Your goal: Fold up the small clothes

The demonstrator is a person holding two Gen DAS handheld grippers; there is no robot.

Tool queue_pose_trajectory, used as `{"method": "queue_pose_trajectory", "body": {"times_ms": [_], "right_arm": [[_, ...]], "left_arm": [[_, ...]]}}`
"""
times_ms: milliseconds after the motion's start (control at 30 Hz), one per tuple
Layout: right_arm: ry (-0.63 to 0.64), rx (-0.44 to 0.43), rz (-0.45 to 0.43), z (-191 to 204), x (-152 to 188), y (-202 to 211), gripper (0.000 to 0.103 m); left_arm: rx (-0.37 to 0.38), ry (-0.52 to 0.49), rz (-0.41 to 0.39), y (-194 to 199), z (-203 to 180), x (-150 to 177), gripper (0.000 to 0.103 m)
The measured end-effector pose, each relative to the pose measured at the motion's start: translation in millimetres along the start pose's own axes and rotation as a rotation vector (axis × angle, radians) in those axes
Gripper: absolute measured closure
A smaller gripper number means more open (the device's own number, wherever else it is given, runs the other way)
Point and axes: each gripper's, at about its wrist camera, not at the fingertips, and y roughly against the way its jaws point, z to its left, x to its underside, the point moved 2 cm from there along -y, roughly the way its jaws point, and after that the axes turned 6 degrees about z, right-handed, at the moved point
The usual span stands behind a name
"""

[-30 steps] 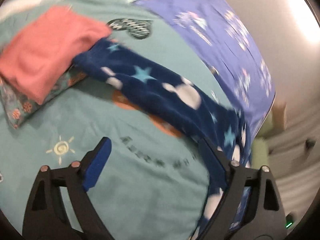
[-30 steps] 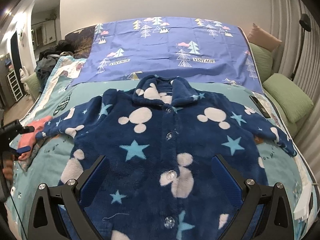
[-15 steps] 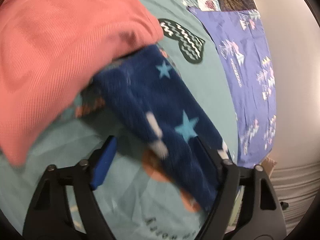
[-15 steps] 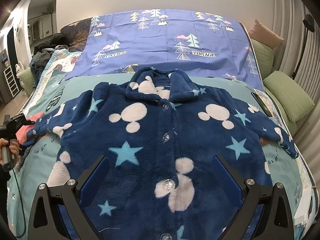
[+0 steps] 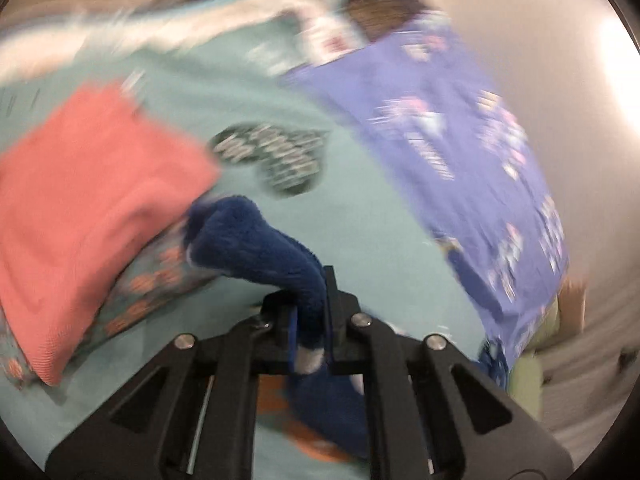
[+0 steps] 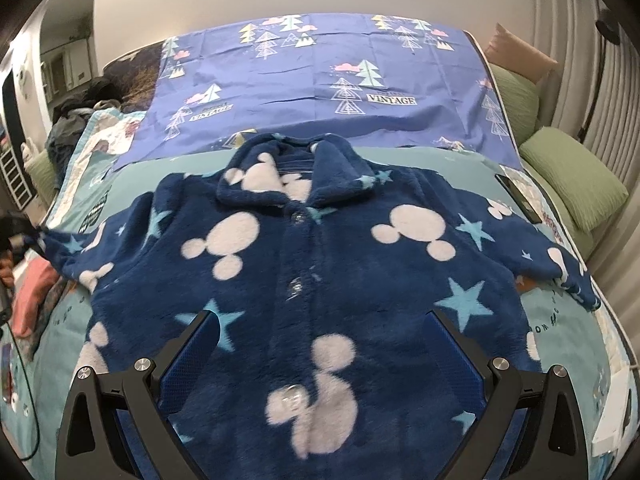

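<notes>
My left gripper has just clamped the navy fleece star-print pyjama top's sleeve cuff; sleeve fold can start, right gripper gapes empty.

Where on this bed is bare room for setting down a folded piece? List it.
Free: the purple tree-print sheet beyond the navy fleece pyjama top. Crowded: the middle under that top, and the near-left edge with the pink folded garment.

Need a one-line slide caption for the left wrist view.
Left gripper shut on fleece sleeve beside folded pink garment.
</notes>
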Motion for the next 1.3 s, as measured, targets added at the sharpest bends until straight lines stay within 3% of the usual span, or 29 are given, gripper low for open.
{"method": "queue_pose_trajectory", "body": {"times_ms": [100,200,267,367,467,567,633,700,800,900,1067,1200,1300], "right_arm": [[-0.036,-0.001,-0.005,-14,-2,-1,0.000],[-0.070,0.008,-0.012,-31,-2,-1,0.000],[-0.098,0.010,-0.012,-45,-1,0,0.000],[-0.134,0.014,-0.005,-68,1,1,0.000],[-0.172,0.024,0.007,-90,8,4,0.002],[-0.223,-0.001,0.045,-111,14,0,0.004],[-0.267,-0.031,0.077,-125,20,-5,0.006],[-0.300,-0.064,0.101,-133,23,-10,0.007],[-0.318,-0.126,0.132,-140,22,-19,0.010],[-0.301,-0.204,0.144,-134,14,-25,0.010],[-0.309,-0.436,0.199,-113,0,-43,0.010],[-0.373,-0.511,0.257,-104,-13,-73,0.010],[-0.424,-0.537,0.289,-97,-23,-91,0.010]], "left_arm": [[0.084,-0.211,-0.052,28,-81,20,0.092],[0.188,-0.458,-0.064,49,-166,68,0.092],[0.233,-0.616,-0.041,50,-217,109,0.092],[0.301,-0.801,0.076,29,-274,179,0.092],[0.279,-0.971,0.158,-2,-308,245,0.092],[0.229,-1.123,0.292,-39,-318,307,0.087],[0.207,-1.186,0.325,-44,-318,329,0.078],[0.196,-1.252,0.323,-37,-311,343,0.057],[0.221,-1.308,0.261,-7,-299,338,0.038],[0.202,-1.315,0.172,20,-286,314,0.029],[0.003,-1.265,0.045,35,-244,255,0.022],[-0.188,-1.193,0.058,18,-198,220,0.022],[-0.224,-1.113,0.138,5,-170,209,0.022]]}}
